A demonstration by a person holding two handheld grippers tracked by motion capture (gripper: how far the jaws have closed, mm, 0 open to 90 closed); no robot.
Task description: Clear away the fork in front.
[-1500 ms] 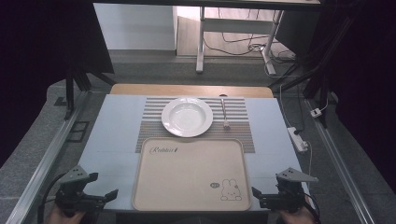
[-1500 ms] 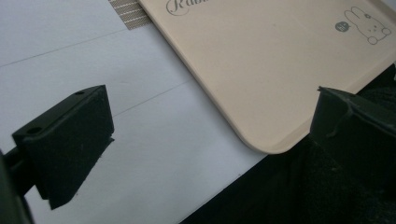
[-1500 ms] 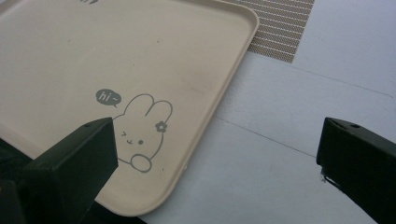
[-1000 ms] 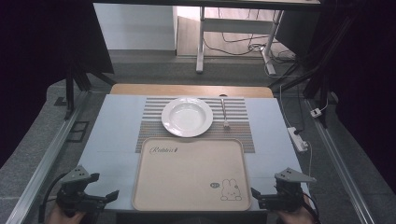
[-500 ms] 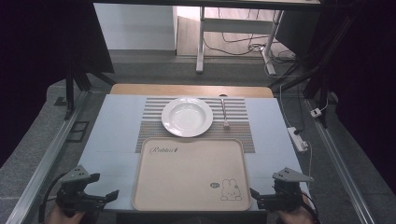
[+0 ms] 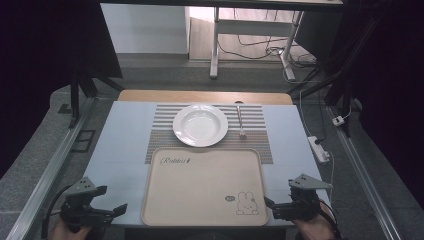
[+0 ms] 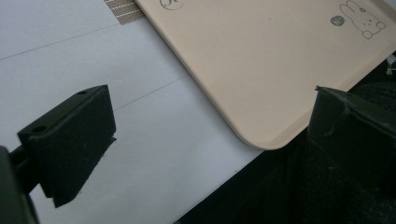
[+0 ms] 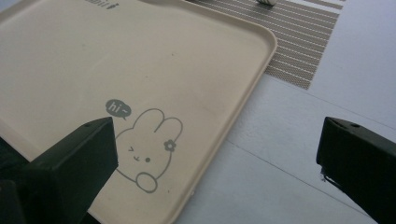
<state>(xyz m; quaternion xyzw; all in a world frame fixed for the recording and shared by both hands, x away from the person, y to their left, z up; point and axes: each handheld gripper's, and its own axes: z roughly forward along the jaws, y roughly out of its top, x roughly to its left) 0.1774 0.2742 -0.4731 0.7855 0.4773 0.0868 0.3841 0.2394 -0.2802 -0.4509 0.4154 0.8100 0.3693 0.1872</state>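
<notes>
A beige tray with a rabbit drawing lies empty at the table's near edge, also seen as the tray and the tray. Behind it a white plate sits on a striped placemat, with a fork to its right. My left gripper rests open at the table's near left corner, left of the tray. At the near right, my right gripper is open too, its jaws wide over the tray's right corner. Both the left gripper and the right gripper hold nothing.
A white power strip lies just off the table's right side with its cable. A wooden board borders the far edge. Metal frame rails run along both sides. Bare table surface lies left and right of the tray.
The right gripper has shifted a little to the left, toward the tray's corner. The left gripper has stayed in place.
</notes>
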